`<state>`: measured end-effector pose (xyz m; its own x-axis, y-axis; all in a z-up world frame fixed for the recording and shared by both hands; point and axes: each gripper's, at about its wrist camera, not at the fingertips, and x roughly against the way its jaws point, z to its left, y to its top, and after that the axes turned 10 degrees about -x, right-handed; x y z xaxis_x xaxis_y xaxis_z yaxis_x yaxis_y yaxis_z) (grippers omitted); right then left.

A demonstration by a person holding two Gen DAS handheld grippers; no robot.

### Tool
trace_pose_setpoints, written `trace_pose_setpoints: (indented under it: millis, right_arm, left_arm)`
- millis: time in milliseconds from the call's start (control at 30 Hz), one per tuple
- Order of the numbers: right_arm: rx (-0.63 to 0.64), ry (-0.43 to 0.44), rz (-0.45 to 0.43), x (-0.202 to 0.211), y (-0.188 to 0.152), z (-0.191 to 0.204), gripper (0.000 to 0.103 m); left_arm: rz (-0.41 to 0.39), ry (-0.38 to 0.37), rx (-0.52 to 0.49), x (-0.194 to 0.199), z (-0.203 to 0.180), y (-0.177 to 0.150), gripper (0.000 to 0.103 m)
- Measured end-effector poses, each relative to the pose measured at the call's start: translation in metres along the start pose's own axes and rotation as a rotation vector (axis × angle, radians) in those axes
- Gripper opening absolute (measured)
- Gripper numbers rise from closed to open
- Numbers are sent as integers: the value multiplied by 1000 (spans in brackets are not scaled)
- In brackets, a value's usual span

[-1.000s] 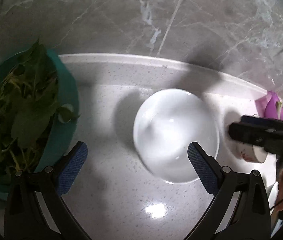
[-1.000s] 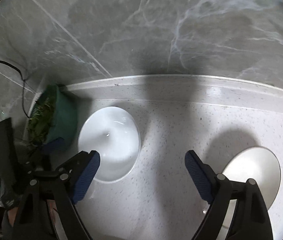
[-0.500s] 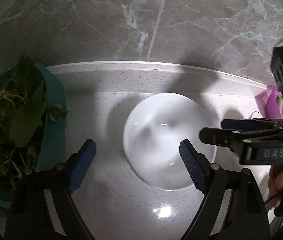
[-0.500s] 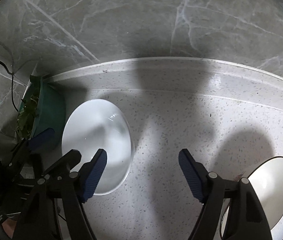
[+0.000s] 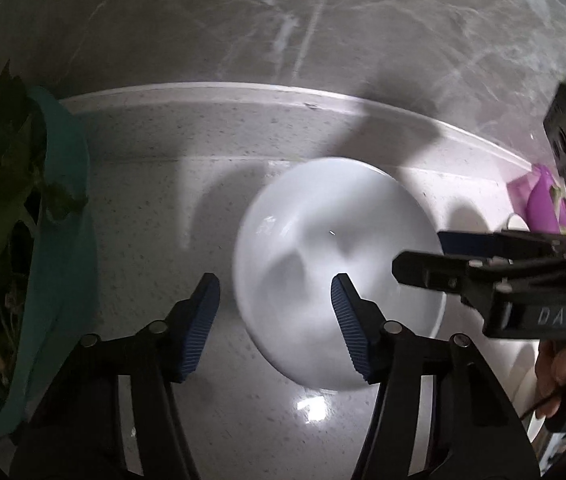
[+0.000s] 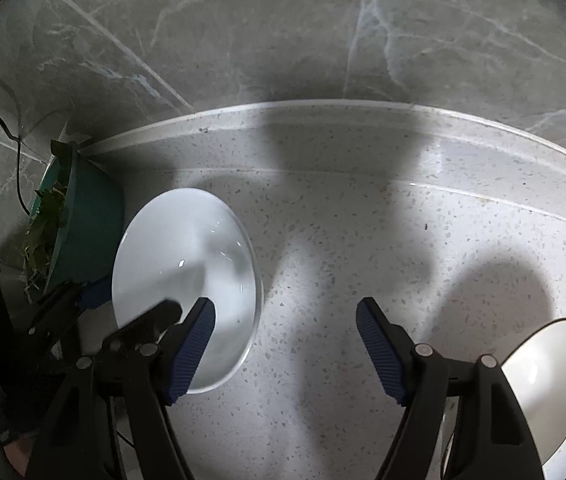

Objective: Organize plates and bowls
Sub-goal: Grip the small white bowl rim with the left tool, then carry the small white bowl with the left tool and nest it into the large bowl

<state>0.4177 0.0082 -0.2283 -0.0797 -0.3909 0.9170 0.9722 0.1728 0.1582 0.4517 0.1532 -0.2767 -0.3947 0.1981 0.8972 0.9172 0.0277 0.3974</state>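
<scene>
A large white bowl (image 5: 335, 264) sits on the speckled counter; it also shows in the right wrist view (image 6: 187, 280). My left gripper (image 5: 275, 320) is open and straddles the bowl's near left rim, one finger inside and one outside. My right gripper (image 6: 285, 344) is open and empty just right of that bowl; its left finger overlaps the bowl's near rim. It also shows at the right of the left wrist view (image 5: 463, 256). A second cream bowl (image 6: 551, 384) sits at the lower right.
A teal basin (image 5: 63, 240) full of green leaves stands left of the white bowl, also seen in the right wrist view (image 6: 91, 224). A purple object (image 5: 543, 204) lies at the far right by the marble wall (image 6: 283, 32). A black cable (image 6: 7, 132) hangs at the left.
My left gripper's fingers have narrowed and moved in onto the white bowl's near left rim. My right gripper has moved left, closer to the white bowl and away from the cream bowl.
</scene>
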Motion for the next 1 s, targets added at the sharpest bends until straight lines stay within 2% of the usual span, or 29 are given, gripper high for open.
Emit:
trace_pose_setpoints:
  millis: [67, 133, 167, 200, 233, 300, 367, 400, 633, 1000]
  right_arm:
    - [-1, 2, 7, -5, 1, 1, 64]
    - [-7, 3, 17, -11, 2, 2, 55]
    - [-9, 5, 24, -14, 2, 3, 49]
    - [-6, 3, 31, -17, 2, 4, 45]
    - [-4, 3, 36, -18, 1, 5, 34]
    - [0, 21, 38, -21, -1, 8, 27]
    - [11, 25, 36, -21, -1, 12, 13]
    - [17, 23, 36, -21, -2, 16, 10]
    - [16, 22, 33, -19, -3, 16, 10]
    - [7, 42, -25, 31, -23, 12, 11]
  left_arm:
    - [11, -11, 17, -6, 4, 4, 29]
    - [24, -6, 15, -14, 4, 5, 23]
    - [34, -6, 20, -19, 5, 5, 15]
    - [37, -19, 28, -22, 6, 5, 13]
    - [32, -22, 30, -23, 6, 3, 12]
    - [29, -22, 32, -26, 6, 2, 11]
    - [25, -26, 30, -25, 6, 3, 10]
    - [25, -23, 28, -24, 6, 3, 10]
    - [26, -18, 40, -12, 6, -6, 9]
    - [-11, -49, 20, 32, -34, -14, 9]
